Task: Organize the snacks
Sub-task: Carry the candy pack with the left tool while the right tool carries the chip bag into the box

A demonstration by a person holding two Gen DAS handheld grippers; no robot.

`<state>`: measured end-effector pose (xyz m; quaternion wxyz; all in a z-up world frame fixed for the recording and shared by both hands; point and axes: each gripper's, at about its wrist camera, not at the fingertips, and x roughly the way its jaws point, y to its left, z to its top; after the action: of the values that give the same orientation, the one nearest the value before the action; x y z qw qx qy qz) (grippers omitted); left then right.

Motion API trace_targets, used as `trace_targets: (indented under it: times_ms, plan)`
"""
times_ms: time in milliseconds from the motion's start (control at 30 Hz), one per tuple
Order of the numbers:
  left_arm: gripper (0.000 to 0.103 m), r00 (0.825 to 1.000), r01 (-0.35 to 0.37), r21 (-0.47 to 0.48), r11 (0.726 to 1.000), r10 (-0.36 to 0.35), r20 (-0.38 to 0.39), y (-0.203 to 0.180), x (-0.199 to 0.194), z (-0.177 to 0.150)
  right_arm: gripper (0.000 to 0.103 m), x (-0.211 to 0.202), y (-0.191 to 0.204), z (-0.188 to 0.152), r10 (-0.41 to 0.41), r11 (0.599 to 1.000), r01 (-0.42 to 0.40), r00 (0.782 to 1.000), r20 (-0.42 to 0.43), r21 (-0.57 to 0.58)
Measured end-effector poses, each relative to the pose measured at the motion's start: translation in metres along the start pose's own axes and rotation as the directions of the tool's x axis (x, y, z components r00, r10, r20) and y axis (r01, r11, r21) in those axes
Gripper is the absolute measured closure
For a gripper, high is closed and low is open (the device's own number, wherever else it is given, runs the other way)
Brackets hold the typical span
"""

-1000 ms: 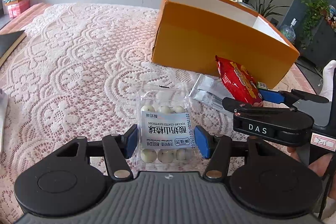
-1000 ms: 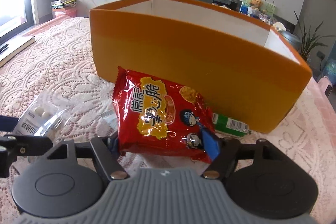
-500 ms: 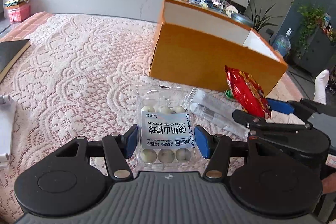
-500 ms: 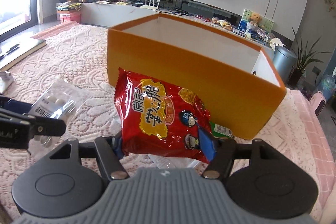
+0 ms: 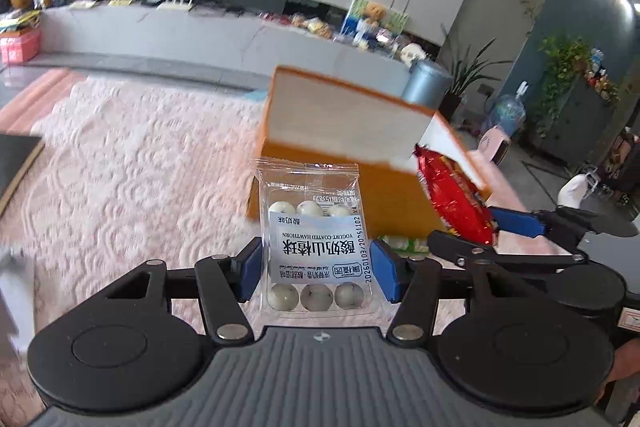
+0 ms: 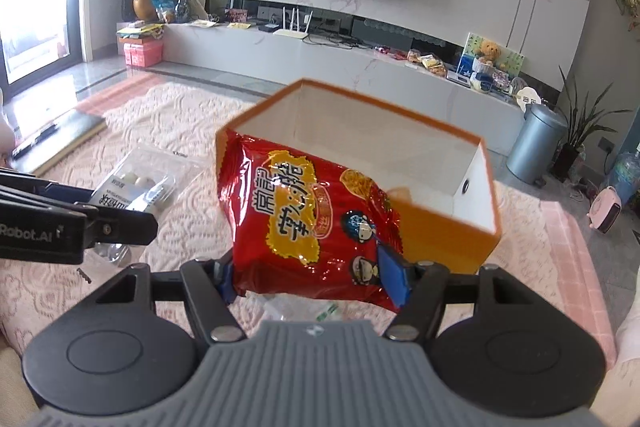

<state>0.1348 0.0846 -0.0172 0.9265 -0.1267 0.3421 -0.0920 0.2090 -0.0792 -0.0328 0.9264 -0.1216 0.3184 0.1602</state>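
Observation:
My left gripper is shut on a clear pack of yogurt-coated hawthorn balls, held up off the table in front of the orange box. My right gripper is shut on a red noodle-snack bag, lifted just before the near wall of the orange box, whose white inside looks bare. In the left wrist view the red bag and right gripper hang at the right. In the right wrist view the clear pack and left gripper show at the left.
A lace cloth covers the table. A green-and-white wrapper and a clear packet lie on the table under the red bag. A dark flat board rests at the table's left edge. A TV cabinet stands beyond the table.
Both grippers have risen with their snacks, which were near the cloth and now hang at about the box rim. The box looks lower and smaller in both views.

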Motion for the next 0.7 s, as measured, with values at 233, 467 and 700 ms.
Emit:
trace_targets:
  times_ms: [233,467,700]
  plan:
    - [0.038,0.997,0.046,0.032,0.998,-0.047,0.054,-0.013,-0.004,0.042,0.038,-0.007,-0.018,0.040,-0.012,1.000,0.012,1.000,0.002,0.007]
    - [0.038,0.988,0.155,0.038,0.987,-0.155,0.010,-0.024,0.025,0.079,0.038,0.023,-0.037,0.077,-0.031,0.999,0.030,0.997,-0.069,-0.014]
    - [0.038,0.989,0.144,0.051,0.988,-0.142,-0.036,-0.032,0.068,0.106,0.038,0.069,-0.054,0.098,-0.049,0.998,0.043,0.985,-0.165,-0.043]
